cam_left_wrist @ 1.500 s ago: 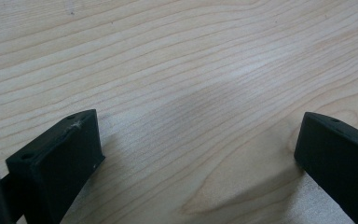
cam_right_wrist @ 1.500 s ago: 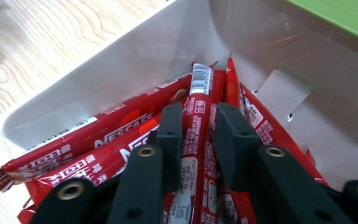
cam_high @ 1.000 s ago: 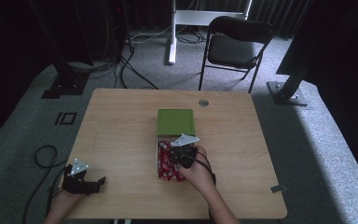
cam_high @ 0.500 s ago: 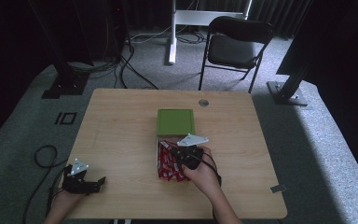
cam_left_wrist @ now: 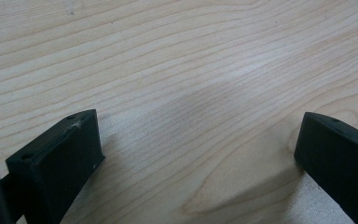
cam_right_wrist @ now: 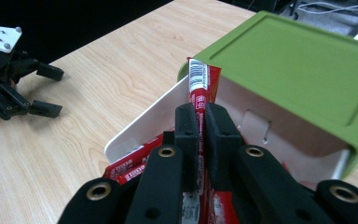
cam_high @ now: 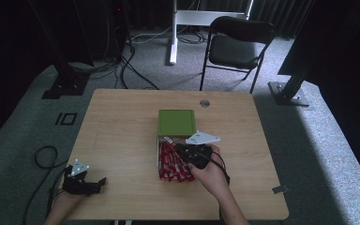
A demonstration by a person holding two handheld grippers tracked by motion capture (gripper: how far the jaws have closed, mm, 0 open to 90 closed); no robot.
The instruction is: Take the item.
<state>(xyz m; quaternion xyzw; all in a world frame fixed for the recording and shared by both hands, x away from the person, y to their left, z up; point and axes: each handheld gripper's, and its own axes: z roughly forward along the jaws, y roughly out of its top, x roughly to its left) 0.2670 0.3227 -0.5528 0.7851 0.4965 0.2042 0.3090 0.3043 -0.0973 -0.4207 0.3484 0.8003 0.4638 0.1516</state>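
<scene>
A white box (cam_high: 160,159) holds several red packets (cam_high: 171,164) at the table's middle. Its green lid (cam_high: 176,122) lies just beyond, partly over the box's far end. My right gripper (cam_high: 178,148) hovers over the box, shut on one red packet (cam_right_wrist: 199,89), which stands upright between the jaws with its barcode end on top. In the right gripper view the green lid (cam_right_wrist: 298,60) sits at the right and the box's white wall (cam_right_wrist: 144,121) at the left. My left gripper (cam_high: 100,184) rests at the table's near left corner, open over bare wood (cam_left_wrist: 196,154).
The wooden table (cam_high: 117,131) has a round cable hole (cam_high: 205,103) near its far edge. A black folding chair (cam_high: 236,47) stands behind the table. Dark stands and cables lie on the carpet around it.
My right gripper has risen and shifted right over the box, lifting the red packet with it. The left gripper has stayed put.
</scene>
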